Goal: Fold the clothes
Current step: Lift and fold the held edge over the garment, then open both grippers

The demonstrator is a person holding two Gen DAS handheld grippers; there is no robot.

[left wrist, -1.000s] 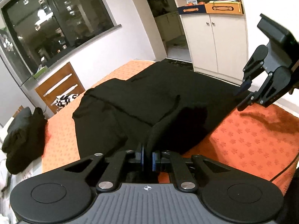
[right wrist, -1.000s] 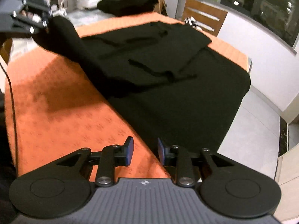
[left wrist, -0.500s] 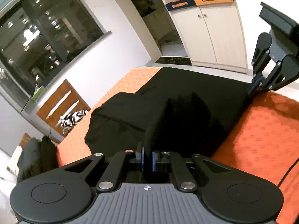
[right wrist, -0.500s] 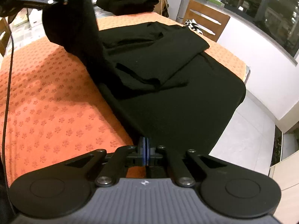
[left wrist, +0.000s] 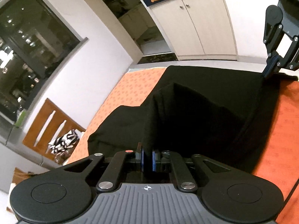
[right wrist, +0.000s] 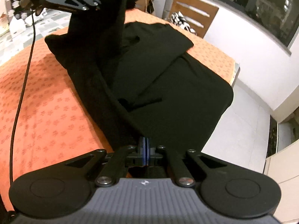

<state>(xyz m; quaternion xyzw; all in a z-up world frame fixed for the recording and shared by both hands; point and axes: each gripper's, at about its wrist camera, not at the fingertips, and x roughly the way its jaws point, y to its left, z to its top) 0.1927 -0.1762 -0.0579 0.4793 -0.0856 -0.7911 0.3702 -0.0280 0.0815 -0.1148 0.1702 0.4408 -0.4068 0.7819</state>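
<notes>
No readable text, label, brand or number appears anywhere in either view; distant boxes are too blurred to read.

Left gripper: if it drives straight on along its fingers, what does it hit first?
Probably the black garment itself. The left gripper is shut on a raised fold, and more of that cloth lies directly ahead on the orange tablecloth. Depth is hard to judge through the fisheye.

Close over the orange-clothed bench, the left wrist camera faces cupboards; the right wrist camera, angled steeply down, faces a window wall. Both views share the black garment and wooden chair.
</notes>
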